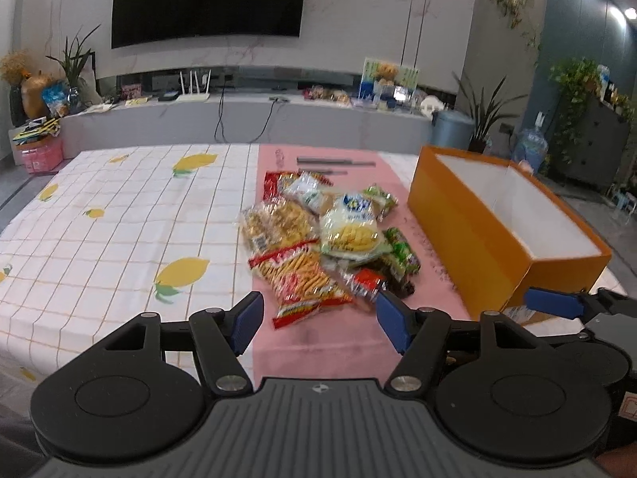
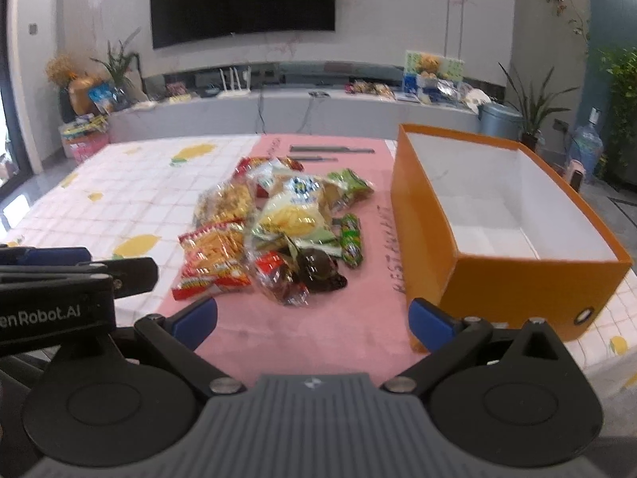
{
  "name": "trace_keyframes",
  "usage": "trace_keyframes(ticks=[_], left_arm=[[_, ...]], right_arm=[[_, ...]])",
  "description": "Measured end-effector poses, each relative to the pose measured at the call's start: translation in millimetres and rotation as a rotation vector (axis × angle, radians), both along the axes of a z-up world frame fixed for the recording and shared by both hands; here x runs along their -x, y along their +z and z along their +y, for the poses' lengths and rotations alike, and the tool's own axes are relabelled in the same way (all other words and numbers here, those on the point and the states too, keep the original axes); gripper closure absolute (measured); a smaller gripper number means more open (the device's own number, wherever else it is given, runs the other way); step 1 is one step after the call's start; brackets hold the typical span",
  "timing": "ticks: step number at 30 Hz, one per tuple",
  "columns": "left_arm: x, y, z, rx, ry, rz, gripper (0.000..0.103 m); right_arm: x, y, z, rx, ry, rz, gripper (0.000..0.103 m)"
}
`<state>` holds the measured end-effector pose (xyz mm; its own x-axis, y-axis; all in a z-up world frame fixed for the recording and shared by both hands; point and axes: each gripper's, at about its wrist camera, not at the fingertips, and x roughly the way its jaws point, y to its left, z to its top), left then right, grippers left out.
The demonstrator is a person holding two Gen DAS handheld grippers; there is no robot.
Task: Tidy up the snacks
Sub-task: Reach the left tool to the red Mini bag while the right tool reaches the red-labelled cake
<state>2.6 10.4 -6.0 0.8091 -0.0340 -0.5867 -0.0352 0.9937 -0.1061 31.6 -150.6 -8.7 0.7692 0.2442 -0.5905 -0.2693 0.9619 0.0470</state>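
I have both grippers hanging above the near edge of the surface point(image 1: 119, 207), pointing down and forward at the snack pile point(image 1: 318, 239). My left gripper point(image 1: 318, 320) is spread wide with nothing between its pads; my right gripper point(image 2: 312, 320) is spread too, and empty.

The pile lies straight ahead of the left gripper, just beyond its fingertips, on the pink mat point(image 2: 310, 334). From the right gripper it sits ahead and a little to the left. The nearest packet to the left gripper is the red stick-snack bag point(image 1: 302, 283), its long axis running roughly away from me and tilted to the left. I judge the left hand the nearer one for it.

The orange box point(image 2: 513, 279) stands ahead and to the right of both grippers, open-topped and empty, its long side running away from me; the right gripper is closer to it.

Count: one box, two grippers, and roughly nine or ten packets. They overlap and blur, so I cannot fix the number exactly.
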Motion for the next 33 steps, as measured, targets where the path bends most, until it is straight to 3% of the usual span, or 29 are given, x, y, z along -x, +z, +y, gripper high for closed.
trace_keyframes(ticks=[4, 8, 13, 15, 18, 21, 27, 31, 33], left_arm=[[-9, 9, 10, 0.094, -0.057, 0.022, 0.027], [-19, 23, 20, 0.05, -0.075, -0.045, 0.027], [-41, 39, 35, 0.009, -0.09, -0.099, 0.027], [-51, 39, 37, -0.019, -0.081, -0.077, 0.015], [-61, 31, 37, -0.089, -0.055, -0.092, 0.012], [-67, 13, 42, -0.087, -0.033, -0.098, 0.008], [-76, -22, 61, -0.005, -0.059, 0.001, 0.008], [-77, -34, 66, -0.015, -0.057, 0.029, 0.008], [-76, -37, 66, -0.032, -0.051, 0.044, 0.008]], right_arm=[[-4, -1, -13, -0.103, 0.084, -0.08, 0.003], [-21, -1, -17, -0.103, 0.092, -0.086, 0.003], [-47, -3, -16, -0.186, 0.071, -0.097, 0.003], [-56, -6, -8, -0.139, 0.071, -0.124, 0.003], [-63, -19, 9, -0.027, 0.165, -0.213, 0.003], [-80, -37, 22, 0.067, 0.224, -0.159, 0.003], [-113, -73, 31, -0.009, 0.197, 0.029, 0.003], [-110, -83, 45, 0.051, 0.214, 0.009, 0.006], [-107, -86, 50, 0.094, 0.221, -0.008, 0.016]])
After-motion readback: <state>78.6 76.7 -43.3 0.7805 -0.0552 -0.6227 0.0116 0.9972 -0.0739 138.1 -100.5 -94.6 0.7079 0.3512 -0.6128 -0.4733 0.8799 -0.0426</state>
